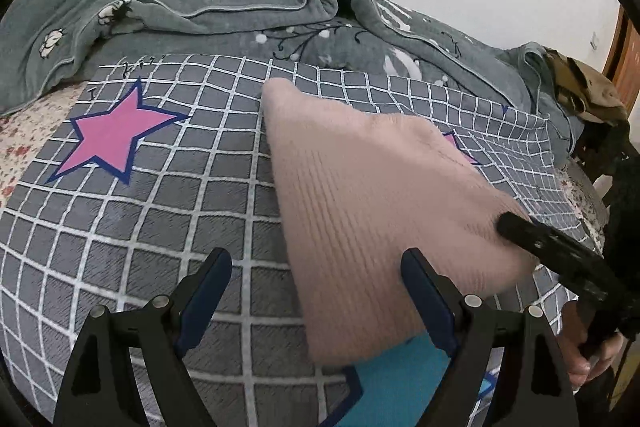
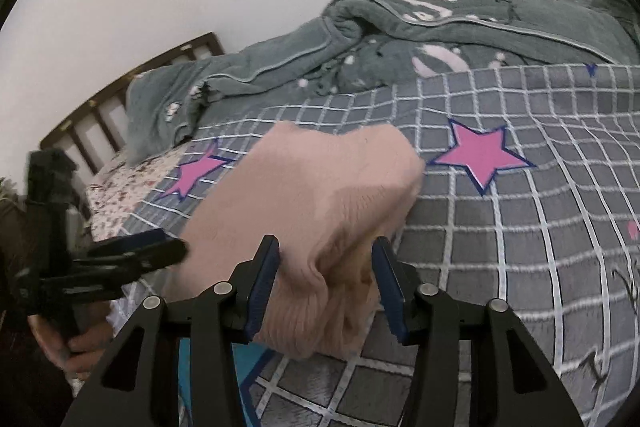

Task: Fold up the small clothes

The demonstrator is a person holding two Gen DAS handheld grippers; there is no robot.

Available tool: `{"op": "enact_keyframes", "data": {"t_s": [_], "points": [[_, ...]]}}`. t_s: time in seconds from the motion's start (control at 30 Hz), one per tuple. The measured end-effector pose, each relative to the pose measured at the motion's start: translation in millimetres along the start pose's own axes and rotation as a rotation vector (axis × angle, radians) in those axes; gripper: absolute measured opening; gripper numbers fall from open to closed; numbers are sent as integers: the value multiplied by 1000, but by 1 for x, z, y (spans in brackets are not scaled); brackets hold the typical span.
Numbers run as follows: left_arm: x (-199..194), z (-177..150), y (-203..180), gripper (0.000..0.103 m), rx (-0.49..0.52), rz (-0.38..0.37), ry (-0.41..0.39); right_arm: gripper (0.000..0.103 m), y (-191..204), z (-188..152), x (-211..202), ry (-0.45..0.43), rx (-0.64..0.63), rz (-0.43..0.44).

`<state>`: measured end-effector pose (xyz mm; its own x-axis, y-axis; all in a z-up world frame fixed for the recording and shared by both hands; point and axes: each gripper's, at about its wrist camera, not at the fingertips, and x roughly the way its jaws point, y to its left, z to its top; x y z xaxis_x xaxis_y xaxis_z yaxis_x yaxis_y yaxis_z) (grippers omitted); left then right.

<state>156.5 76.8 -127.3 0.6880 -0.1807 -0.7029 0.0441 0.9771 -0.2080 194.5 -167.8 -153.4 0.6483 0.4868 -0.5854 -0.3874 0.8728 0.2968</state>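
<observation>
Right wrist view: pink knit garment point(image 2: 312, 195) on the bed point(image 2: 520, 227) runs 6-to-12 o'clock, its near fold between the wide-open, empty right hand-held gripper point(image 2: 326, 267); left hand-held gripper point(image 1: 316, 291), also open and empty, sits beside it at 9 o'clock.

Grid star bedspread point(image 1: 168, 227), rumpled grey-green blanket point(image 1: 240, 3)

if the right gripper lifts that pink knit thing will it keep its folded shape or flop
Probably flop: the pink knit garment is soft ribbed fabric that bunches between the open fingers of the right gripper. It looks thick, so unheld layers would likely sag and unfold. It seems unlikely to slip, given the fuzzy knit.
</observation>
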Motion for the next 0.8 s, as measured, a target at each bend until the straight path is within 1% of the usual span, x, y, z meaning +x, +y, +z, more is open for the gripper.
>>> {"op": "enact_keyframes", "data": {"t_s": [0.03, 0.07, 0.13, 0.17, 0.2, 0.23, 0.27, 0.37, 0.4, 0.5, 0.53, 0.57, 0.7, 0.8], "points": [[-2, -1, 1, 86, 3, 6, 2, 17, 0, -2, 3, 7, 6, 3], [-3, -3, 2, 86, 5, 11, 1, 11, 1, -4, 5, 12, 13, 7], [-9, -5, 5, 86, 0, 14, -8, 8, 1, -3, -2, -48, 16, 6], [-12, -6, 8, 86, -7, 10, -12, 5, 0, -3, -11, -87, 22, 29], [-14, -7, 10, 86, -15, 8, -14, 5, -6, -3, -23, -139, 53, 75], [-16, -8, 14, 86, -27, 9, -16, 5, -11, -3, -28, -156, 78, 90], [-17, -9, 15, 86, -35, 10, -15, 5, -18, -4, -27, -151, 115, 90], [-15, -11, 17, 86, -43, -2, -3, 5, -39, -19, 8, 2, 193, -21], [-16, -12, 16, 86, -39, -5, -1, 5, -41, -23, 11, 13, 205, -22], [-18, -14, 9, 86, -15, -6, -3, 13, -33, -19, -2, -12, 179, -49], [-19, -15, 6, 86, -7, -2, -7, 19, -29, -16, -6, -19, 161, -57], [-19, -15, 4, 86, -4, 3, -8, 22, -24, -12, -10, -27, 142, -62], [-14, -9, -4, 86, -15, 14, -7, 22, -2, 1, -18, -85, 74, -83], [-8, -1, -8, 86, -7, 43, -6, 26, 13, 10, -17, -139, 13, -101]]}}
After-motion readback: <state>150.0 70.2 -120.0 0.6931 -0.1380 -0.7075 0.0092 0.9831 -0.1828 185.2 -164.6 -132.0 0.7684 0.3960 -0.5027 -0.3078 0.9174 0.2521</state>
